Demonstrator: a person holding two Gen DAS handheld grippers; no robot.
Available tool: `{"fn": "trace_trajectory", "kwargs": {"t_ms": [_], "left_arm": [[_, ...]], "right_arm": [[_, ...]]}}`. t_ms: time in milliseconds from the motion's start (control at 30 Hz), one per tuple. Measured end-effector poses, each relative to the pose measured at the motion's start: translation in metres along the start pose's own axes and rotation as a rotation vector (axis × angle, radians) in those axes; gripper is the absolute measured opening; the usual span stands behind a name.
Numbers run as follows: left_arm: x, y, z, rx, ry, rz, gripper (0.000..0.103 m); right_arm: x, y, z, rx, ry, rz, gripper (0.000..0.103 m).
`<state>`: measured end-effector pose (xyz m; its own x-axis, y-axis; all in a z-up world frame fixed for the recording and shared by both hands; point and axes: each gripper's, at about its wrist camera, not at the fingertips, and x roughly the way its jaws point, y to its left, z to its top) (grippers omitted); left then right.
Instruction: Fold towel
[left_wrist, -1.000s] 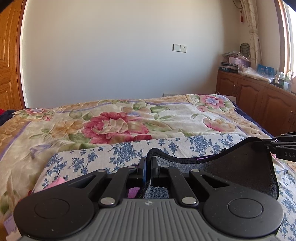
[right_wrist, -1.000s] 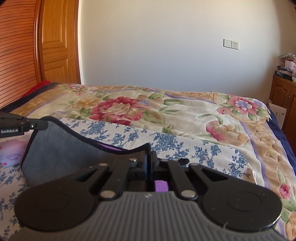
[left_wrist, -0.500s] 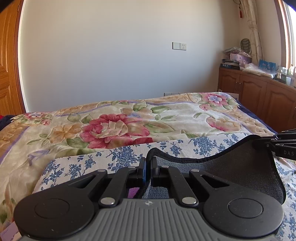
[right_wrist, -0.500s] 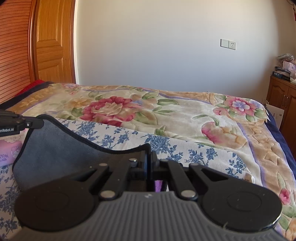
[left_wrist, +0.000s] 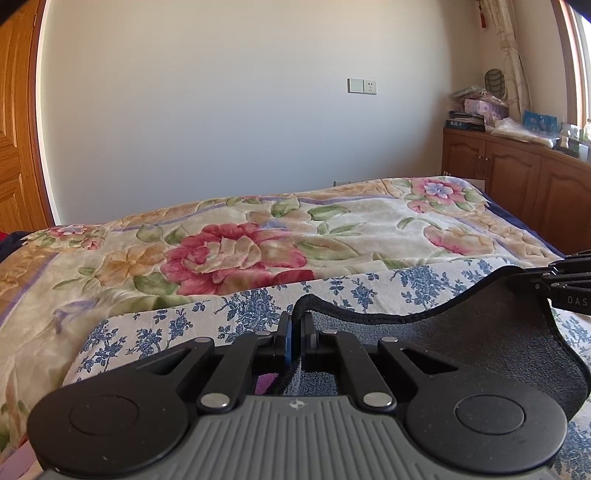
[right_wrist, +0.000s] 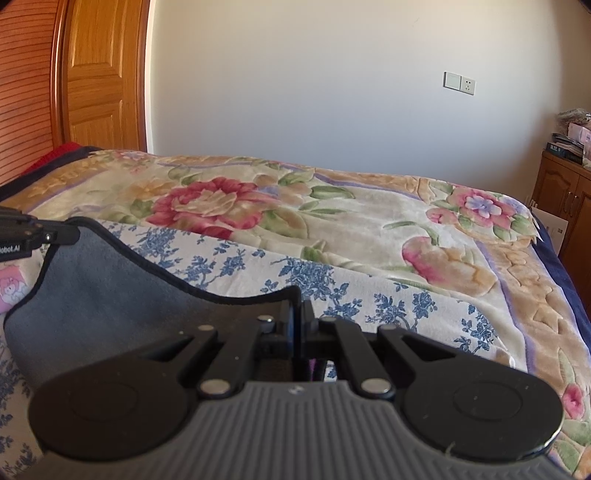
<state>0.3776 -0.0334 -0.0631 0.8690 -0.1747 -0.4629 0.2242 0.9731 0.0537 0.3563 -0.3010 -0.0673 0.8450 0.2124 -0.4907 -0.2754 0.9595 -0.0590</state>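
The towel (left_wrist: 480, 332) is dark grey with a black hem. It hangs stretched between my two grippers above the bed. My left gripper (left_wrist: 294, 325) is shut on one top corner. The right gripper's tip shows at the far right of the left wrist view (left_wrist: 565, 284), holding the other corner. In the right wrist view the towel (right_wrist: 110, 291) spreads to the left. My right gripper (right_wrist: 298, 314) is shut on its corner, and the left gripper's tip (right_wrist: 40, 232) holds the far corner.
A blue-flowered white sheet (left_wrist: 258, 306) lies under the towel, on a floral blanket (left_wrist: 236, 251) covering the bed. A wooden cabinet (left_wrist: 517, 184) with clutter stands at the right. A wooden door (right_wrist: 99, 81) is at the left. A pink packet (right_wrist: 14, 288) lies on the sheet.
Both grippers have risen and moved forward a little with the towel held taut between them. The bed sits lower in both views.
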Motion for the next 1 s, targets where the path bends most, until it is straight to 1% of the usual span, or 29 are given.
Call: {"fn": "trace_trajectory", "kwargs": {"t_ms": [400, 667, 833, 867, 900, 933, 967, 1000], "left_arm": [[0.027, 0.001, -0.009, 0.024, 0.041, 0.023, 0.005], [0.032, 0.003, -0.013, 0.023, 0.036, 0.028, 0.005], [0.040, 0.001, -0.017, 0.039, 0.074, 0.052, 0.007], [0.041, 0.001, -0.017, 0.040, 0.076, 0.052, 0.008], [0.041, 0.001, -0.017, 0.040, 0.080, 0.051, 0.017], [0.041, 0.001, -0.017, 0.037, 0.084, 0.045, 0.024], [0.040, 0.001, -0.018, 0.029, 0.082, 0.038, 0.035], [0.039, 0.001, -0.017, 0.020, 0.079, 0.033, 0.044]], "right_arm": [[0.021, 0.000, -0.010, -0.009, 0.036, 0.001, 0.004], [0.024, -0.004, -0.012, -0.005, 0.043, 0.001, 0.004], [0.030, -0.005, -0.016, 0.000, 0.069, -0.010, 0.005], [0.030, -0.006, -0.017, 0.004, 0.073, -0.015, 0.006], [0.031, -0.007, -0.018, 0.007, 0.078, -0.022, 0.019], [0.031, -0.008, -0.019, 0.012, 0.082, -0.027, 0.027], [0.030, -0.009, -0.019, 0.020, 0.082, -0.026, 0.045], [0.027, -0.010, -0.019, 0.029, 0.077, -0.023, 0.057]]}}
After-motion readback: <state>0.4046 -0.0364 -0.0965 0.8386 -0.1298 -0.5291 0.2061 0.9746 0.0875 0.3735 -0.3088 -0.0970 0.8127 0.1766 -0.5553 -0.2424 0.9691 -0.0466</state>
